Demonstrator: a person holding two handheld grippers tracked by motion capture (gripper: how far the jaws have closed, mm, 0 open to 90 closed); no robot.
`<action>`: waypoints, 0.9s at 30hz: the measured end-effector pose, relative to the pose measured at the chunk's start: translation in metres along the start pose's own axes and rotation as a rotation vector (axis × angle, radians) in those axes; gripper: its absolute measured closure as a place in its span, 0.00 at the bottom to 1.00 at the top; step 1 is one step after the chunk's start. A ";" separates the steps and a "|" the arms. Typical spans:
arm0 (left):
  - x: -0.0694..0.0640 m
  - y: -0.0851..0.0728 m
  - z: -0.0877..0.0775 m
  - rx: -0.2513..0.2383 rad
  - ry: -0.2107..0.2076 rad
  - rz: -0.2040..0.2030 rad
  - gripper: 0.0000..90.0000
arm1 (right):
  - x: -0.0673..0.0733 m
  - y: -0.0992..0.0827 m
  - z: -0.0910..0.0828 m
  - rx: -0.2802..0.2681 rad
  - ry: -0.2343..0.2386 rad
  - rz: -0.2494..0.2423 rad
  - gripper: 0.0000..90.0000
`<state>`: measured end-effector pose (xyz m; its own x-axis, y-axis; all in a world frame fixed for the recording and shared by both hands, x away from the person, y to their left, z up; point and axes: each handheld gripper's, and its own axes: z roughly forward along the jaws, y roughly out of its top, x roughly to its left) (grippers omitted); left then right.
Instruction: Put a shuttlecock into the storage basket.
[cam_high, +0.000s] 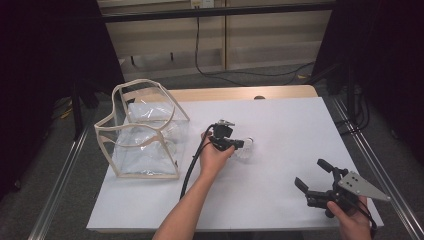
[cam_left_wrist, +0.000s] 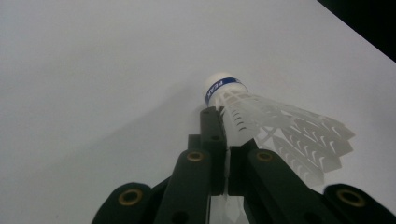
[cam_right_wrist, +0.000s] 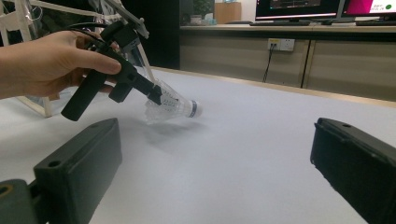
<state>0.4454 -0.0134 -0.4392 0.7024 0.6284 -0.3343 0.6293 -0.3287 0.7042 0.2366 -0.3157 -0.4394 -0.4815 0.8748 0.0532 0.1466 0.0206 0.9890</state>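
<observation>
High view: the left gripper (cam_high: 239, 144) sits near the middle of the white table (cam_high: 280, 200), its jaws pinched together on the skirt of a white shuttlecock (cam_high: 247, 148) that lies just past the tips. A clear bag with cream edging (cam_high: 145, 131) stands open to the left of that hand, near but apart. The right gripper (cam_high: 312, 176) rests by the near right corner, jaws spread wide with nothing between them, well apart from the shuttlecock, so the left hand is plainly the nearer and the one doing the work. Left gripper view: the two black jaws meet on one side of the plastic skirt, the shuttlecock (cam_left_wrist: 261, 121) lying aslant, its cork nose with a blue band pointing away from the jaws and its flared end back toward them and off to the right. Right gripper view: the shuttlecock (cam_right_wrist: 175, 106) hangs tilted from the left gripper (cam_right_wrist: 156, 96), nose lower and close over the table; whether it touches I cannot tell. Its long axis runs away from the bag, so carrying it there likely means swinging back left.
</observation>
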 end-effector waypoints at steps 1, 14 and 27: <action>-0.001 0.000 -0.002 0.006 -0.005 0.002 1.00 | 0.000 0.000 0.000 0.000 0.000 0.000 0.02; -0.009 0.002 -0.018 0.067 -0.057 0.016 1.00 | 0.000 0.000 0.001 -0.001 0.004 -0.009 0.02; -0.010 0.003 -0.036 0.093 -0.077 0.017 1.00 | 0.000 0.001 0.002 0.000 0.005 -0.003 0.02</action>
<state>0.4285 0.0046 -0.4115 0.7346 0.5671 -0.3724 0.6425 -0.4053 0.6503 0.2384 -0.3144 -0.4389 -0.4865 0.8722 0.0509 0.1453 0.0233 0.9891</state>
